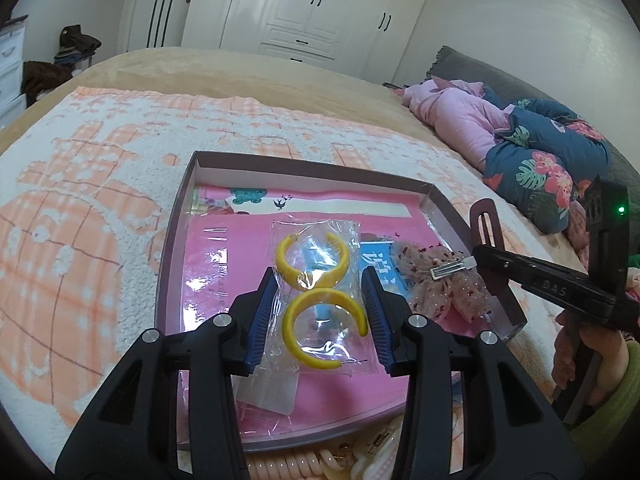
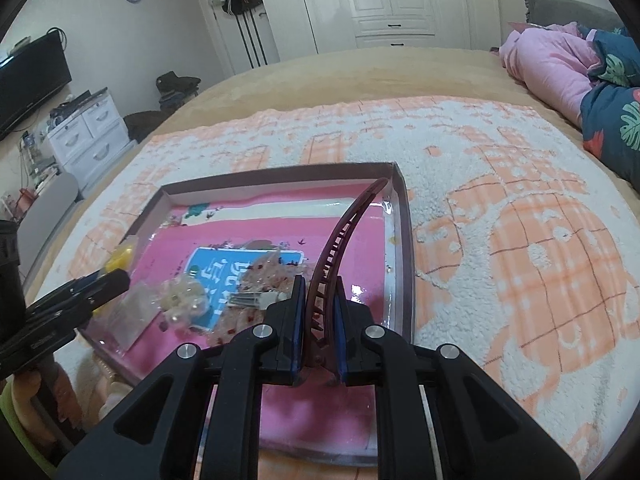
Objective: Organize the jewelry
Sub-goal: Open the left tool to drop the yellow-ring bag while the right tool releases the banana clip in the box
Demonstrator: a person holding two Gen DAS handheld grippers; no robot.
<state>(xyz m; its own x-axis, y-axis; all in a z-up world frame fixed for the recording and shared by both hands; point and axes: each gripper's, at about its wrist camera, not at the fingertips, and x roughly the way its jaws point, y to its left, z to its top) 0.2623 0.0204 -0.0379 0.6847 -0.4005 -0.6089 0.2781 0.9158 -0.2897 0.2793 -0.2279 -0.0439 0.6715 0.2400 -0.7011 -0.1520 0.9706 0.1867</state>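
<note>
my left gripper [image 1: 322,312] hangs over the shallow tray [image 1: 176,240] on the bed, its blue-padded fingers spread wide. between them lies a clear plastic bag [image 1: 320,280] holding two yellow hoop earrings [image 1: 310,258], one above the other, on the pink sheet that lines the tray. the bag sits in the gap between the pads; the left pad looks to be at its edge, though i cannot tell if it touches. the bag rests on the tray floor, not lifted

my right gripper [image 2: 318,320] is pressed together on a dark red curved hair comb [image 2: 346,236]. the pads pinch its lower end and the comb arcs up and away from the fingers, its tip reaching toward the far right corner of the tray [image 2: 404,240]. in the left wrist view the same comb [image 1: 486,220] stands up at the tray's right wall, with the right gripper coming in from the right side

just left of the comb, a sheer pink bow with a silver clip [image 1: 440,280] lies on the tray floor, to the right of the earring bag. at the tray's near edge, outside it, i see a peach coiled hair tie [image 1: 288,466] on the orange and white blanket [image 1: 80,200]
</note>
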